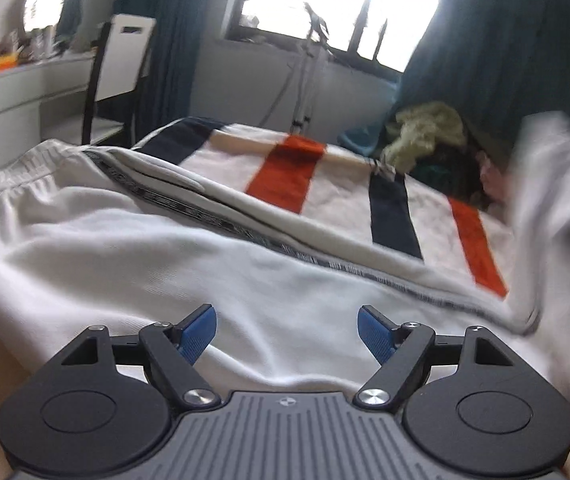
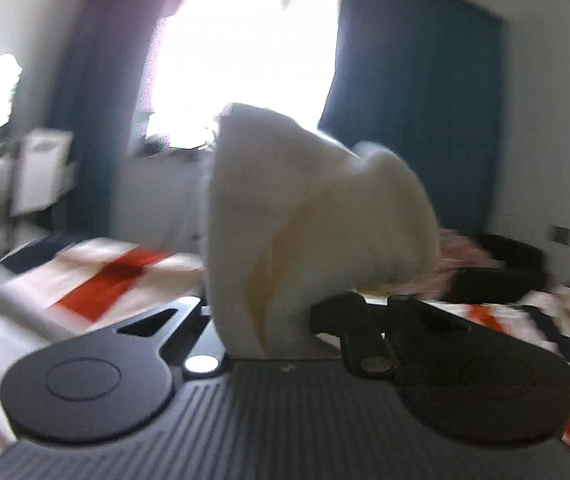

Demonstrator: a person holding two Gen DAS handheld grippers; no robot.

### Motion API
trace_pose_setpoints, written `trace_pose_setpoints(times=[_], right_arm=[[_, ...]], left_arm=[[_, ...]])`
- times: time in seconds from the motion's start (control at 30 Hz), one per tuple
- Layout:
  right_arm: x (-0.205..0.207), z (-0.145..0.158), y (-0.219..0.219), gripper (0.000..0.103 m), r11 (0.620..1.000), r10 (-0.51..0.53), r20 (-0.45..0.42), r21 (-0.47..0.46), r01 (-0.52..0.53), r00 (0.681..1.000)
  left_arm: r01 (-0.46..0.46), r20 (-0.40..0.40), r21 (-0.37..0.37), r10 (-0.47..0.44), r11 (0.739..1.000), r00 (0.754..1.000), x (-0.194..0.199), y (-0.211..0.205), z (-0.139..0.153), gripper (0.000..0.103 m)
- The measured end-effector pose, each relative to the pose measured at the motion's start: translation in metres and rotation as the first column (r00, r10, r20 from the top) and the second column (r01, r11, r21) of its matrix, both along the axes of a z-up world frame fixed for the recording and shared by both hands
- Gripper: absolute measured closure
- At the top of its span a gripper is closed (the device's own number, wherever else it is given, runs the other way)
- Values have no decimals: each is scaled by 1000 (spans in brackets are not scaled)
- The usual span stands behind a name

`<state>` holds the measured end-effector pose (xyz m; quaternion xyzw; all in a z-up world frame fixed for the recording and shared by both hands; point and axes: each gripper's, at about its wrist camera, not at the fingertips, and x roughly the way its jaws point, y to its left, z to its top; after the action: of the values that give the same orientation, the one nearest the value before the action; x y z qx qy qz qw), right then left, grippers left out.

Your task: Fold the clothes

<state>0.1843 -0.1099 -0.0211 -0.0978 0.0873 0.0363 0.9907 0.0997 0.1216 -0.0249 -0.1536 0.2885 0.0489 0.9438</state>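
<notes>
White trousers with a gathered elastic waistband and a patterned side stripe lie spread across the bed. My left gripper hovers just above them, its blue pads wide apart with nothing between them. At the right edge of the left wrist view, one end of the white cloth rises off the bed in a blur. In the right wrist view my right gripper is shut on a bunched fold of white cloth, which stands up in front of the camera and hides the fingertips.
The bedspread is white with orange and navy stripes. A pile of other clothes lies at the far right of the bed, with a dark item nearby. A chair and desk stand at the left, below the window and dark curtains.
</notes>
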Motion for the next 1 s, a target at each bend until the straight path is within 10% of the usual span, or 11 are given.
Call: trace_pose_setpoints(times=[0.17, 0.33, 0.5, 0.63, 1.0], right_arm=[[-12, -85, 65, 90, 968, 154, -210, -162, -190, 966], [-6, -87, 57, 86, 974, 177, -270, -92, -209, 946], [-12, -57, 43, 29, 935, 345, -420, 81, -344, 839], [-48, -40, 18, 26, 903, 426, -444, 158, -399, 789], [-55, -24, -83, 26, 901, 181, -446, 432, 34, 876]], left_arm=[[-13, 27, -87, 16, 996, 1000, -2, 15, 0, 24], [46, 33, -192, -40, 980, 999, 4, 15, -7, 24], [119, -1, -282, -124, 952, 992, 12, 8, -20, 24], [155, -17, -319, -169, 935, 985, 15, 1, -28, 24], [163, -54, -401, -201, 901, 978, 31, -8, -39, 25]])
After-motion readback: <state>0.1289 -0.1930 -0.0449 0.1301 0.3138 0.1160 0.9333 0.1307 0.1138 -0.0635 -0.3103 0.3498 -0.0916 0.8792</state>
